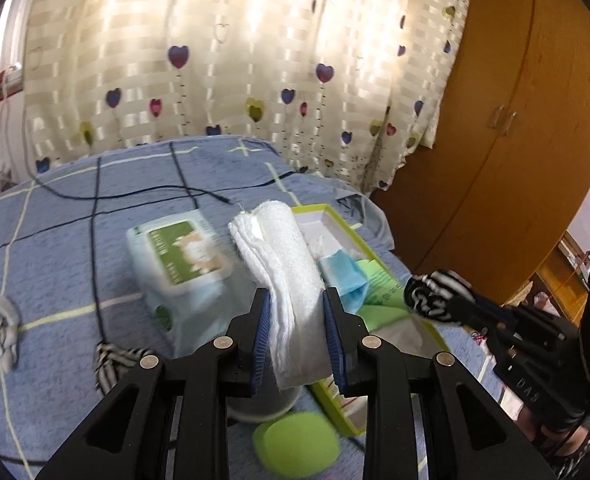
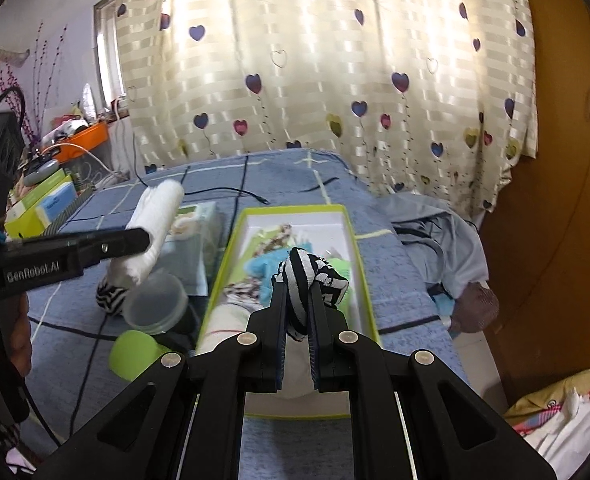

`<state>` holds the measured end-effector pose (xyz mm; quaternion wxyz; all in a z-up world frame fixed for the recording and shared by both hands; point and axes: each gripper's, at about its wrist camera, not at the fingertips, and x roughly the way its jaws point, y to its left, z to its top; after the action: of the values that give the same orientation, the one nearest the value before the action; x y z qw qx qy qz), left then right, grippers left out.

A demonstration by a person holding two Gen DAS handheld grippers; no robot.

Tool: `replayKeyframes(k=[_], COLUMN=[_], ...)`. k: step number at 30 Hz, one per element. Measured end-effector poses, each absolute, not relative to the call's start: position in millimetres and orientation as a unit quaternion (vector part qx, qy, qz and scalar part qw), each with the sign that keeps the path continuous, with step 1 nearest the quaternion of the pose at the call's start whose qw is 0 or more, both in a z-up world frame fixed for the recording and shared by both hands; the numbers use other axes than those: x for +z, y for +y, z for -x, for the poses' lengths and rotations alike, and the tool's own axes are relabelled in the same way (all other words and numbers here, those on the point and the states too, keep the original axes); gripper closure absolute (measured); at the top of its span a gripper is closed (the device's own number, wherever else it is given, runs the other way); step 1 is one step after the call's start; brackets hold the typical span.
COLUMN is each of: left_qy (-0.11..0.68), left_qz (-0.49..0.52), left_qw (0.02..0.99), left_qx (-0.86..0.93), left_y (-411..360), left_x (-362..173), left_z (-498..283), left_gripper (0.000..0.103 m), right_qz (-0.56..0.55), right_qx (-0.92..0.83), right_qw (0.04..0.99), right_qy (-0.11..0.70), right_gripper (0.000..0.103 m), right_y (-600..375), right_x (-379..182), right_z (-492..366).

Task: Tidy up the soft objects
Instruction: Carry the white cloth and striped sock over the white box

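Note:
My left gripper point(image 1: 297, 300) is shut on a rolled white towel point(image 1: 283, 264), which stands up between the blue pads above the blue checked bed. The same left gripper point(image 2: 145, 240) and towel point(image 2: 155, 216) show at the left of the right wrist view. My right gripper point(image 2: 298, 292) is shut on a balled black-and-white striped sock point(image 2: 309, 274), held over a green-rimmed box point(image 2: 295, 210). In the left wrist view the box point(image 1: 335, 216) lies just right of the towel. The sock point(image 1: 435, 292) and the right gripper point(image 1: 459, 312) hang over its right side.
The box holds blue and green cloths point(image 2: 263, 268). A wipes pack point(image 1: 183, 252), a clear cup point(image 2: 157, 304), a green round sponge point(image 1: 295, 444), a second striped sock point(image 1: 111, 360), a grey sock point(image 1: 1, 328) and a black cable point(image 1: 135, 196) lie on the bed. Grey clothing point(image 2: 443, 236) is heaped right.

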<state>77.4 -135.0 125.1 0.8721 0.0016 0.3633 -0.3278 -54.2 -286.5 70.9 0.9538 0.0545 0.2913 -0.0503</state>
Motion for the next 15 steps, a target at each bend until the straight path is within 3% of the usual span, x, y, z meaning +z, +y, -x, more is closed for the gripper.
replayKeyframes(k=[15], left_qy=[0.387], left_qz=[-0.027], left_qw=[0.852], left_qx=[-0.35], left_y=[-187], left_x=[120], left_z=[-118], left_gripper=[0.078], right_qz=[-0.063], right_qx=[-0.053], right_qw=[0.953], right_qy=[0.291], right_gripper=[0.093], right_y=[-304], right_x=[71], right_z=[27])
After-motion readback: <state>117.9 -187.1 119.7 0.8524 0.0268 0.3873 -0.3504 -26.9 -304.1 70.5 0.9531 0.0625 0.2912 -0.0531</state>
